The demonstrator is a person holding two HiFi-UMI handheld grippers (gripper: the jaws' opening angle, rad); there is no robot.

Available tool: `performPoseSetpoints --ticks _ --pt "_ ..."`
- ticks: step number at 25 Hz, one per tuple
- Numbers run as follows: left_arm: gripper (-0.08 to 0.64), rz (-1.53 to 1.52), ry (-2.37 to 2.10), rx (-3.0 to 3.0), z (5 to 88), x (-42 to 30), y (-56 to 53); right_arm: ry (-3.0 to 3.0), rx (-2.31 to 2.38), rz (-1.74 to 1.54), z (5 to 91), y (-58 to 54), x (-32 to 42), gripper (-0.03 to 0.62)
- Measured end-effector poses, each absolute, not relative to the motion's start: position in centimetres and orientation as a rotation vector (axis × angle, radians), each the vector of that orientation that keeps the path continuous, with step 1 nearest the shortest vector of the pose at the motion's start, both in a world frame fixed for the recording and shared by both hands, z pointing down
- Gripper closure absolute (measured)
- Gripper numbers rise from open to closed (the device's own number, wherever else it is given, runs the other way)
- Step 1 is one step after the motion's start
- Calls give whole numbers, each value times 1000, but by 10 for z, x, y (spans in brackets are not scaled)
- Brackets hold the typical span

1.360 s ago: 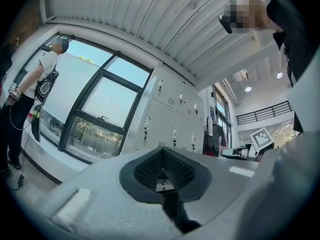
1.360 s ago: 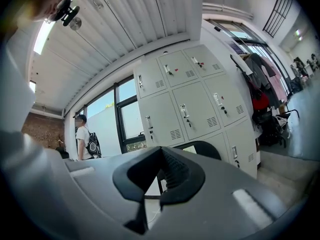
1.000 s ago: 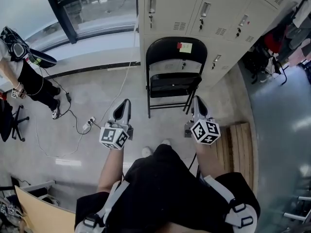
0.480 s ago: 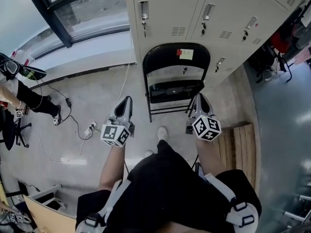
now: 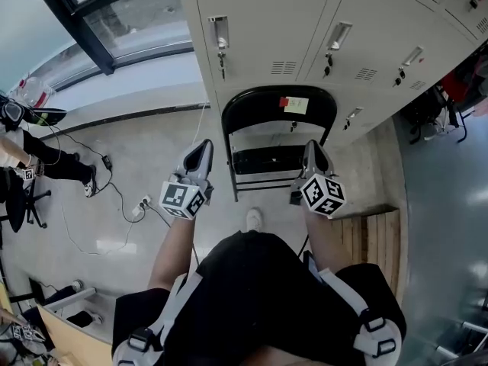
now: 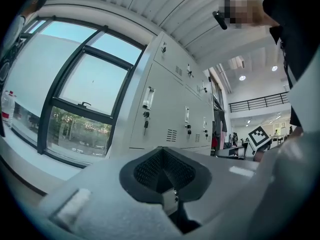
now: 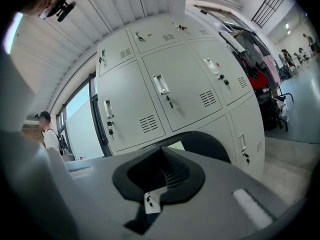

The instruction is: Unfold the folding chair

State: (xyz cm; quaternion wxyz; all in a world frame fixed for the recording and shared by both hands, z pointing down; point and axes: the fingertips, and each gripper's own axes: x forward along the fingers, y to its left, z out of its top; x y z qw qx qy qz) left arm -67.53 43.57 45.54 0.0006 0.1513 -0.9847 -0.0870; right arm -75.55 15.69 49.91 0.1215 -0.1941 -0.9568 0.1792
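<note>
The black folding chair leans half-folded against the grey lockers, its seat tipped up and a yellow and red sticker on its backrest. My left gripper is shut and empty, held level just left of the chair's frame. Over the chair's right side my right gripper is also shut and empty. The right gripper view has the curved chair back just beyond the closed jaws. In the left gripper view only lockers and a window lie past the closed jaws.
A white cable and power strip lie on the floor at left. A wooden pallet sits to the right of my legs. Another person stands at far left. Bags and clothes crowd the right by the lockers.
Both grippers and I have moved forward toward the chair; the chair and lockers now sit closer, and the grippers flank the chair's sides. Jaws stayed shut.
</note>
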Motion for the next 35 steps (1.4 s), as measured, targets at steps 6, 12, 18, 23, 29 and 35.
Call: performPoseSetpoints --ticks 6,12,18,23,29,35 --pt "560 -249 -3061 455 462 -704 439 -2753 -610 510 507 167 -791 589" --pt "560 -227 -3013 471 482 -724 438 -2714 -607 452 524 180 -803 589" --pt "544 -202 -2910 574 511 -744 443 -2677 -526 440 542 195 -798 589" --pt "465 -182 -2804 682 539 -775 443 -2674 -416 466 550 195 -790 589" --pt "377 -96 -2677 785 576 -812 439 -2655 -260 489 572 190 -770 589" --pt "334 -36 -2589 840 605 -835 440 -2642 -125 521 590 189 -752 589"
